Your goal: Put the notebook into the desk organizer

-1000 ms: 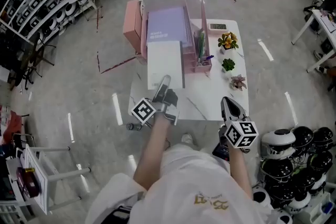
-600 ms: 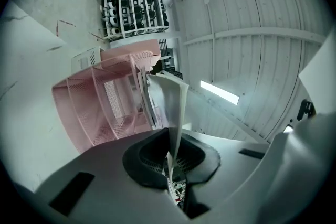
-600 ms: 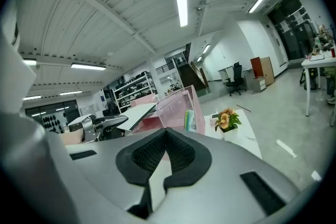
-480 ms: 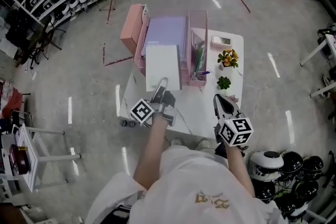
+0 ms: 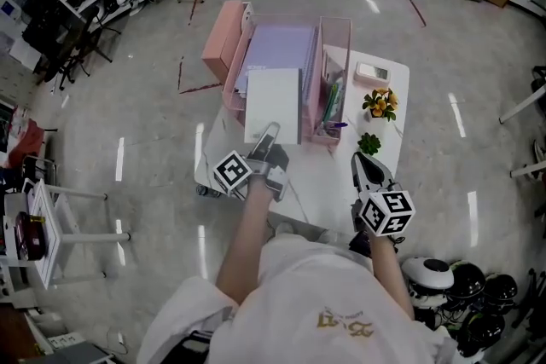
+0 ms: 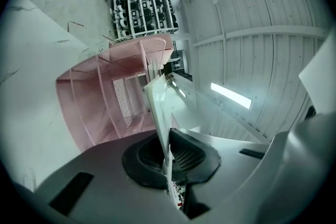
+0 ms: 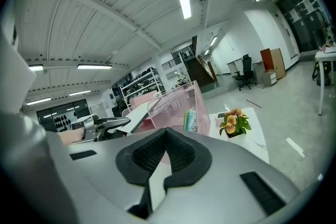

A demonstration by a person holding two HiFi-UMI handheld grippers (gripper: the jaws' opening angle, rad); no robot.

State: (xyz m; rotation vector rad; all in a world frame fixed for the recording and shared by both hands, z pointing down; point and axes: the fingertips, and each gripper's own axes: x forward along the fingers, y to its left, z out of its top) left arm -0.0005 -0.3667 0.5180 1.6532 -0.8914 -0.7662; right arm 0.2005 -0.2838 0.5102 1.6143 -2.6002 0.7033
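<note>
A white notebook (image 5: 271,102) lies tilted with its far end at the front of the pink mesh desk organizer (image 5: 256,47), which stands at the back of the white table (image 5: 328,183). My left gripper (image 5: 267,138) is shut on the notebook's near edge. In the left gripper view the notebook's thin edge (image 6: 156,105) runs up from between the pads of the left gripper (image 6: 167,136), with the organizer (image 6: 100,97) behind it. My right gripper (image 5: 367,168) hovers over the table's right front, shut with nothing in it. The right gripper (image 7: 166,131) faces the organizer (image 7: 176,105).
Orange potted flowers (image 5: 380,103), a small green plant (image 5: 369,143) and a small white device (image 5: 373,72) stand at the table's right. Pens (image 5: 331,102) fill the organizer's right compartment. A pink box (image 5: 220,43) stands left of the organizer. Helmets (image 5: 444,277) lie on the floor.
The head view has shifted. The left gripper keeps the notebook at the organizer's front, and the right gripper stays where it was.
</note>
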